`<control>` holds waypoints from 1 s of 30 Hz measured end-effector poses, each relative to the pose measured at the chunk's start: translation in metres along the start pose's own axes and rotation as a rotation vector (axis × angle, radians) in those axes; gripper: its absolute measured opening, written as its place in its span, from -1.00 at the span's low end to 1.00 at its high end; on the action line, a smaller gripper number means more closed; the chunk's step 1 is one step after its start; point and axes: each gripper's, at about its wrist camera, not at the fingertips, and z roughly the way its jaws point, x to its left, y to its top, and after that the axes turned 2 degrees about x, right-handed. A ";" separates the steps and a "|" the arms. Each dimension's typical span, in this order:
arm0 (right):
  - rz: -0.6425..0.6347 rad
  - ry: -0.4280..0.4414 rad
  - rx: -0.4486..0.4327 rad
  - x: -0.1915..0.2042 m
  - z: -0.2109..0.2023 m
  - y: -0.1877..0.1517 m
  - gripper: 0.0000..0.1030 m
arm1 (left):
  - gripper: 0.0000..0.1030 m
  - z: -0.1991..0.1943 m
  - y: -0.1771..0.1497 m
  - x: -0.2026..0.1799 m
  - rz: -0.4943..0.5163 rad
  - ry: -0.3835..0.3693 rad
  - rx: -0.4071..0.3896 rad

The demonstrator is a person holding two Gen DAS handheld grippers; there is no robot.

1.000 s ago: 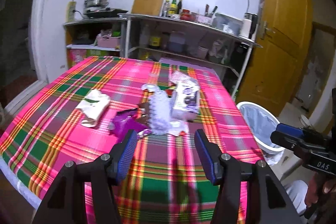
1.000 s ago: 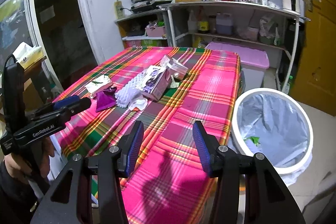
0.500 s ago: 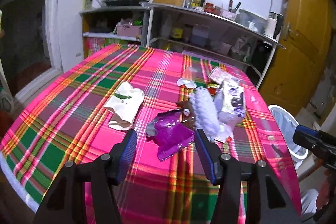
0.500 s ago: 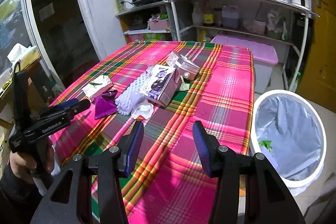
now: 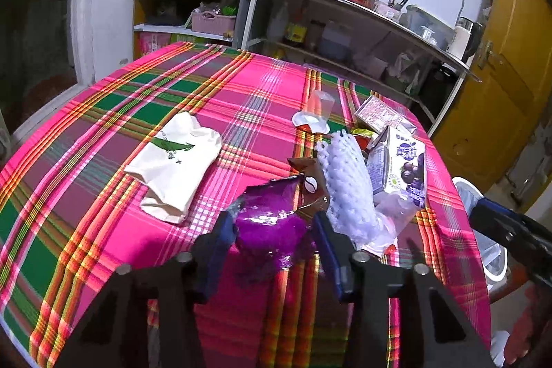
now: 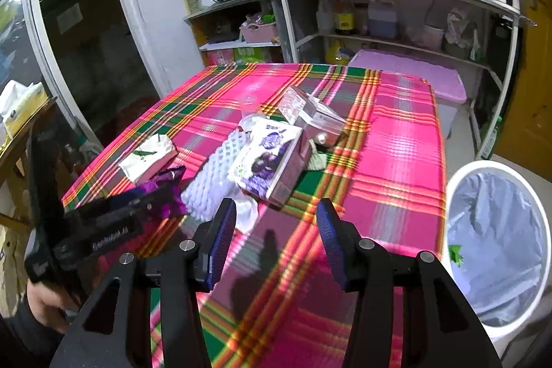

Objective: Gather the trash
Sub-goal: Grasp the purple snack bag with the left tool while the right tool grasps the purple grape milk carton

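Note:
Trash lies in a pile on the plaid tablecloth. My left gripper straddles a crumpled purple wrapper, and its jaws are closing on it; the pads stand at the wrapper's edges without visibly squeezing it. The right wrist view shows this gripper low on the left, its tips at the purple wrapper. My right gripper hovers open and empty over the near table edge, just short of a white foam net and a juice carton.
A white packet with a green print lies left of the pile; a clear cup and a flat box lie behind it. A lined white bin stands on the floor to the table's right. Shelves line the back wall.
My left gripper has come forward and down onto the purple wrapper, and its jaws have narrowed around it. My right gripper has slid closer to the pile, still equally open.

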 end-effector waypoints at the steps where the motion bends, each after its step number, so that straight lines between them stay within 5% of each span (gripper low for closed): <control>1: 0.005 0.001 0.003 0.000 0.003 0.002 -0.04 | -0.18 -0.001 0.000 -0.001 0.005 -0.001 -0.004; 7: 0.066 0.026 0.028 -0.004 0.029 0.016 -0.02 | -0.27 -0.007 -0.004 -0.001 0.014 -0.015 -0.023; 11: 0.118 0.053 0.054 -0.008 0.043 0.024 0.21 | -0.29 -0.012 -0.006 0.002 0.020 -0.017 -0.036; 30: 0.163 0.006 0.149 -0.004 0.081 0.033 0.26 | -0.30 -0.017 -0.008 0.012 0.015 -0.034 -0.043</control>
